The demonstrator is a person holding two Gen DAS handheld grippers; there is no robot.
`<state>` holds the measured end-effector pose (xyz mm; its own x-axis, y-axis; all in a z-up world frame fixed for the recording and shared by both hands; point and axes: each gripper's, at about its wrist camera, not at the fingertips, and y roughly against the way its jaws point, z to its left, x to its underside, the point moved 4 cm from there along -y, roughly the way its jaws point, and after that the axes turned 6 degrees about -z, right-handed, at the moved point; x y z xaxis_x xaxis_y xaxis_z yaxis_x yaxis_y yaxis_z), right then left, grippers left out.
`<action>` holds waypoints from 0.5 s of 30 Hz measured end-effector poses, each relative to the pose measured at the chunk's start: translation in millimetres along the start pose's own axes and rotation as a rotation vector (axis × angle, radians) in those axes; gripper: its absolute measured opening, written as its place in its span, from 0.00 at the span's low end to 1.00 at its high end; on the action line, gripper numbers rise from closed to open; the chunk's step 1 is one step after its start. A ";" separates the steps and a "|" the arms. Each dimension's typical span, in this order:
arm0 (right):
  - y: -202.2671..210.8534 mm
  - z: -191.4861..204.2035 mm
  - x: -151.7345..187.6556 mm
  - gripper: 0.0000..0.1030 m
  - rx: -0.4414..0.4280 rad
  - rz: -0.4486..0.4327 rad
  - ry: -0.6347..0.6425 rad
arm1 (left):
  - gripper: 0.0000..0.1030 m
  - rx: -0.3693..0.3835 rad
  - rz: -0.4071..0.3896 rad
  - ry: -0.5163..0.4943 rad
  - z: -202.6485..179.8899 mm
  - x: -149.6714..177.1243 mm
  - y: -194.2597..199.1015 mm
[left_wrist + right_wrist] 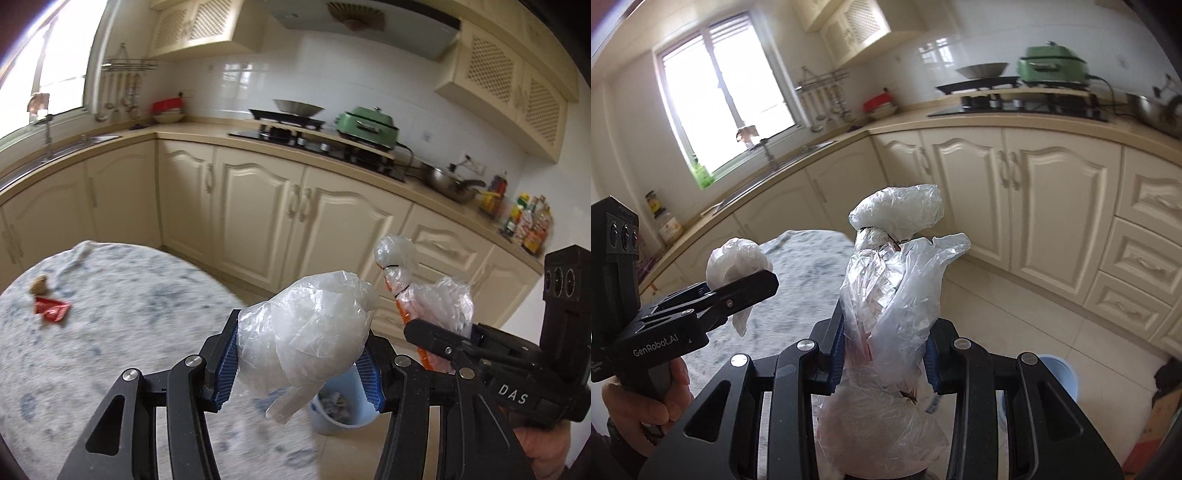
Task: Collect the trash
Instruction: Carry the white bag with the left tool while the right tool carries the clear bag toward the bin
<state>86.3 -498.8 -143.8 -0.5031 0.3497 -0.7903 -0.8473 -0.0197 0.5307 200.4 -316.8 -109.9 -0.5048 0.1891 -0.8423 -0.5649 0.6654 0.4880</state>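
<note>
Left gripper point(301, 363): clamped on a crumpled clear plastic bag point(306, 332), blue pads pressing both sides. The bag's bulk stands above the jaws; a narrow tail hangs down below them, so its long axis runs roughly vertical. The bag is held in the air beyond the edge of the table point(129, 350).

Right gripper point(886, 363): clamped on a wrapped plastic bundle point(890, 314), a clear bag over orange-red contents, tied near the top. Its long axis is upright; the knotted end puffs out at the top, and the wider base hangs below the jaws. The left wrist view shows this bundle to the right of the clear bag, close but apart.

Table surface, left to right in the left wrist view: a small brown scrap point(38, 285) near the far left edge, then a red wrapper point(52, 310) just beside it. Both lie flat on the mottled cloth.

Container: a light blue bin point(338, 410) stands on the tiled floor below the left gripper. It holds crumpled trash; individual pieces cannot be identified.
</note>
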 end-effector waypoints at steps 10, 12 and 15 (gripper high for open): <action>12.1 -136.3 21.6 0.34 0.204 0.015 -0.163 | 0.50 0.092 0.185 -0.071 -76.3 -10.2 -133.8; 8.7 -164.5 31.1 0.34 0.244 0.032 -0.201 | 0.50 0.108 0.261 -0.066 -88.5 -4.0 -170.0; 0.6 -204.5 47.6 0.34 0.284 0.063 -0.262 | 0.50 0.094 0.363 -0.091 -106.4 8.9 -225.1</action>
<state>27.2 -673.7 -243.7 -0.4608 0.5840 -0.6683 -0.7171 0.1987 0.6681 253.7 -541.8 -202.9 -0.5985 0.4849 -0.6377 -0.2957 0.6061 0.7384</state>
